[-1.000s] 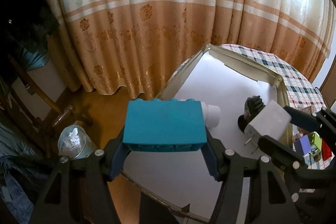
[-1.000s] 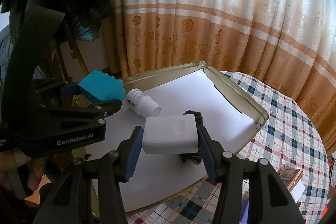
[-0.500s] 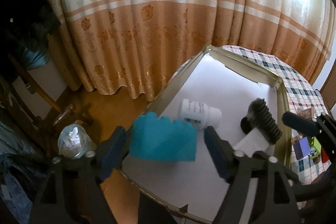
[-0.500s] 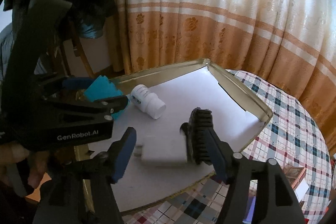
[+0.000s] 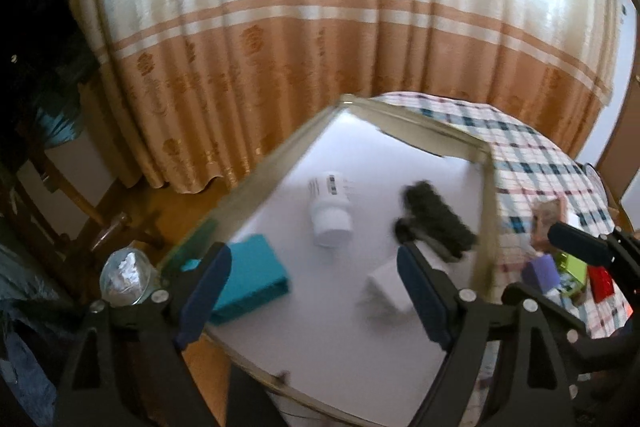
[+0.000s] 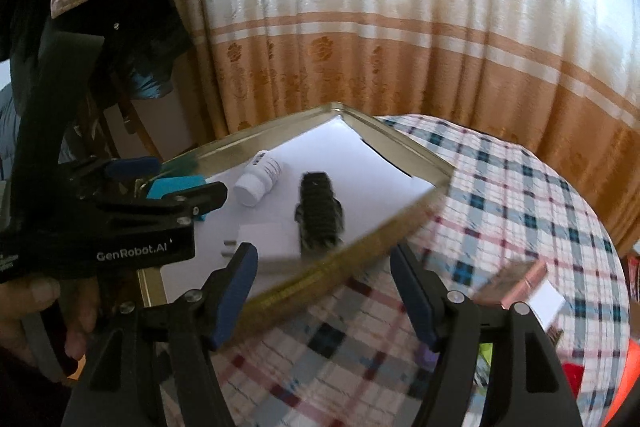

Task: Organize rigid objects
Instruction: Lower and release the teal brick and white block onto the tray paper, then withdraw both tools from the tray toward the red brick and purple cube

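Left wrist view: looks forward and down between the left gripper [image 5: 312, 291] fingers, from close above the near-left corner of the tray [image 5: 276, 163], toward the curtain [image 5: 320, 27].
Right wrist view: looks over the tray [image 6: 344, 267] rim from its right side, just above the checked tablecloth [image 6: 520, 195], between the right gripper [image 6: 324, 291] fingers.
Shared ground: tray, white bottle [image 5: 330, 213] [image 6: 258, 179], black brush [image 5: 436, 219] [image 6: 320, 211], curtain [image 6: 400, 27]; each view catches the other gripper at its edge.
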Available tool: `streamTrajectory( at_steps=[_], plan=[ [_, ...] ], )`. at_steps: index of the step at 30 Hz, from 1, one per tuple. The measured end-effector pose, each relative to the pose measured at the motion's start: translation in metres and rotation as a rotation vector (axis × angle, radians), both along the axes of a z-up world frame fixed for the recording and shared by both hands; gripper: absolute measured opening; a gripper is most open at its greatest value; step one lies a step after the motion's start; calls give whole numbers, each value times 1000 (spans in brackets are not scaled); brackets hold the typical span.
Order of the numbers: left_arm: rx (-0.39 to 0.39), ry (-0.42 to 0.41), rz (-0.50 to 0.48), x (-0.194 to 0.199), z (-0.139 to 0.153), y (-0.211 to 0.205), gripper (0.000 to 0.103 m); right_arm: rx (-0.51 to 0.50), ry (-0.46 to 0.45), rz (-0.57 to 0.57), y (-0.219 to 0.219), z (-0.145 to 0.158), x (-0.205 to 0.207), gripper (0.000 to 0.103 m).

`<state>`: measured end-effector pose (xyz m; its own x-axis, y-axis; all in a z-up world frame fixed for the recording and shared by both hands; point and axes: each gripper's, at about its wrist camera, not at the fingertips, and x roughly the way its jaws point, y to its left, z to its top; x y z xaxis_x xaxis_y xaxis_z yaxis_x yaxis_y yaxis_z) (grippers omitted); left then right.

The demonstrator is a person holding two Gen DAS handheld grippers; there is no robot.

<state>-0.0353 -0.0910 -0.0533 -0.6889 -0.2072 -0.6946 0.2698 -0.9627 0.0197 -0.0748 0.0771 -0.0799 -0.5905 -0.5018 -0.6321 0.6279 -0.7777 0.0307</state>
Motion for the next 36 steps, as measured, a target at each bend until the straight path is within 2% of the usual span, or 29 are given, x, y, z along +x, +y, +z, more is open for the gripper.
streamTrajectory(
  at_steps=[11,14,21,31,36],
  plan=[
    [19,55,-137,4,16,64,86,-40,6,-193,94,-1,13,72],
    [19,62,-191,-1,21,84,94,-60,-3,-255,120,-2,11,72],
    [7,51,-279,-10,14,125,94,-90,-23,-388,168,-12,3,77],
    [-3,-3,-352,-18,-7,161,94,-53,-50,-524,202,-33,-10,77],
    [-18,-15,-390,-21,-16,177,94,-36,-73,-546,207,-44,-14,77]
  ],
)
